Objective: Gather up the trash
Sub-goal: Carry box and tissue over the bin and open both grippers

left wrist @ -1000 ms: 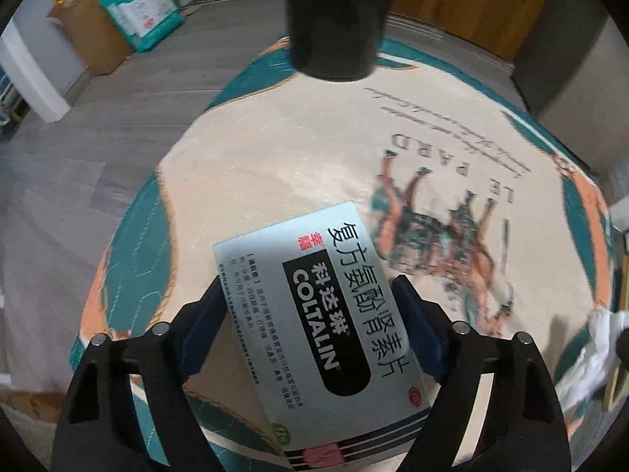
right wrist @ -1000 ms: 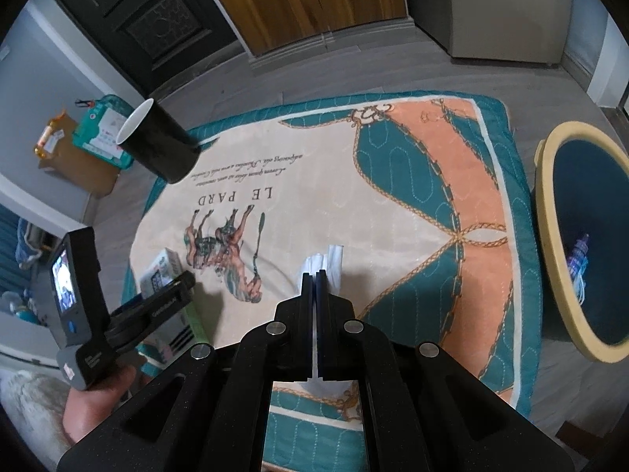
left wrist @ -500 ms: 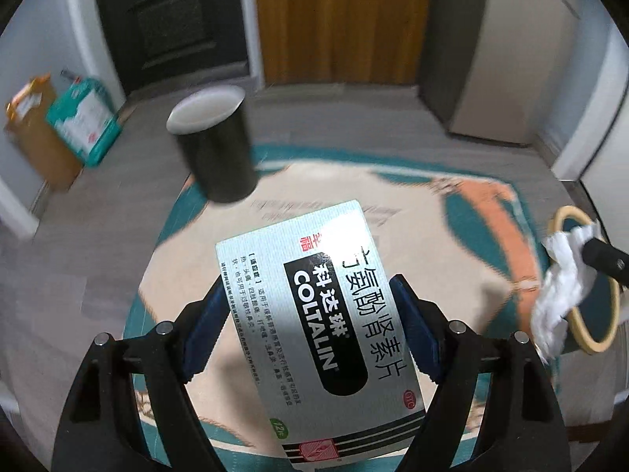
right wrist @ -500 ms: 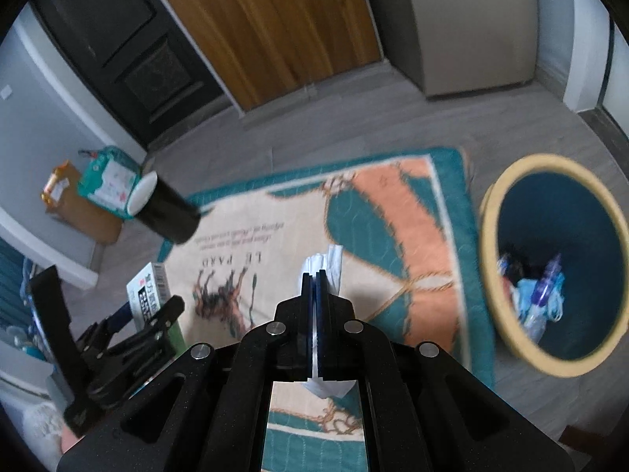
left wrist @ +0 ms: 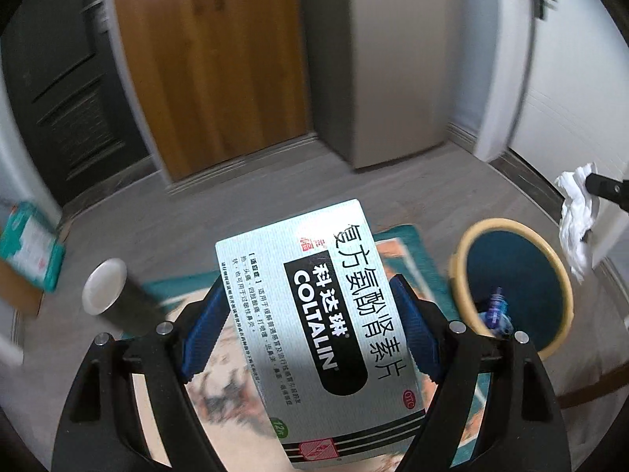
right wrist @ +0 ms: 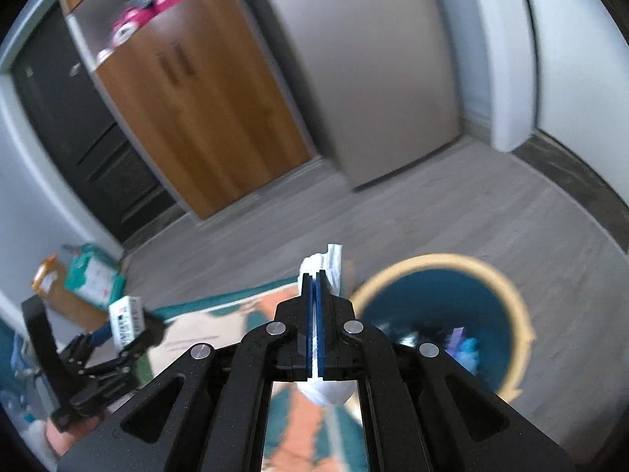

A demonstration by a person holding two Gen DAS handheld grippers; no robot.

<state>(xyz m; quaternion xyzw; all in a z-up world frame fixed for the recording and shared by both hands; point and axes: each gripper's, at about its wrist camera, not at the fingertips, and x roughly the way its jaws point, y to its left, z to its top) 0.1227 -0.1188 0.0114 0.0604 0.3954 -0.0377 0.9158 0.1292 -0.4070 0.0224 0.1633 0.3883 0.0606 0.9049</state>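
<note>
Black cup (left wrist: pixel 114 299): lying on rug (left wrist: pixel 220 385). Left gripper (left wrist: pixel 310 338): jaws wide, clamped on medicine box (left wrist: pixel 314 330), held above rug. Bin (left wrist: pixel 515 287): beside rug, trash inside. Right gripper (right wrist: pixel 316 287): jaws closed, pinching white tissue (right wrist: pixel 328 261) near bin.

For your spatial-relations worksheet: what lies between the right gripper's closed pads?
Crumpled white tissue, pinched in the right gripper; the right wrist view shows it.

glossy card medicine box (left wrist: pixel 314 314), crumpled white paper tissue (left wrist: pixel 576 216), wooden cabinet (left wrist: pixel 208 67)
</note>
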